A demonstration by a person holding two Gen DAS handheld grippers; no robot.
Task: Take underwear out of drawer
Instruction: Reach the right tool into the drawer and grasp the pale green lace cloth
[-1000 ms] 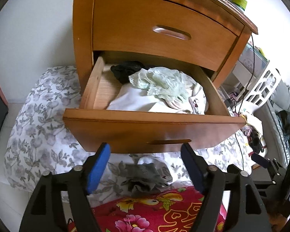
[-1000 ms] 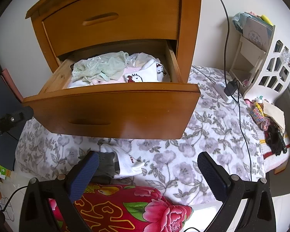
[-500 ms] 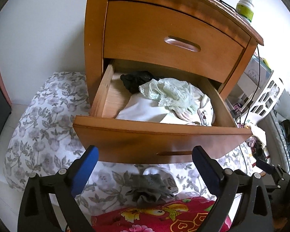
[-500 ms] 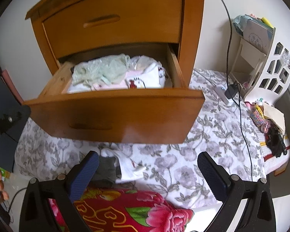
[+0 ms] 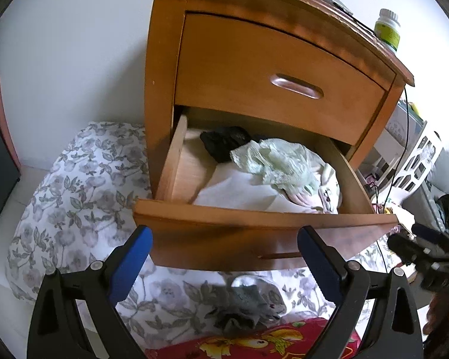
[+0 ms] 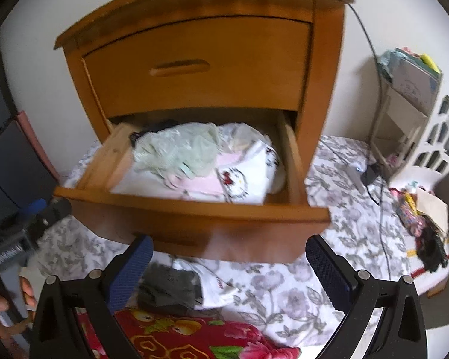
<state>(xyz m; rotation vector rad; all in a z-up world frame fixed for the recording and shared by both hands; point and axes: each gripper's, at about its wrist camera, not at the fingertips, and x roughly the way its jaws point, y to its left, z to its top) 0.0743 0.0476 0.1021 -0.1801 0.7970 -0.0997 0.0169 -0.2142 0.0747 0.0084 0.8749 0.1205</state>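
Underwear, a crumpled pale-green lace piece (image 5: pixel 280 164), lies on top of the white folded clothes inside the pulled-out lower drawer (image 5: pixel 263 218) of the orange-brown wooden nightstand (image 5: pixel 272 68), toward the drawer's middle and back. Left of it in that drawer sits a small black bundle of fabric (image 5: pixel 224 142). Our left claw (image 5: pixel 223 257) hangs in front of the drawer's face, its jaws having just been opening, now wide apart with nothing between them. Our right claw (image 6: pixel 229 261) is likewise spread and empty before the drawer.

We judge the drawer is open and the reach is next: lift over the front edge, come down and pinch the lace. The piece runs roughly side to side across the drawer; too crumpled to tell which way it points.
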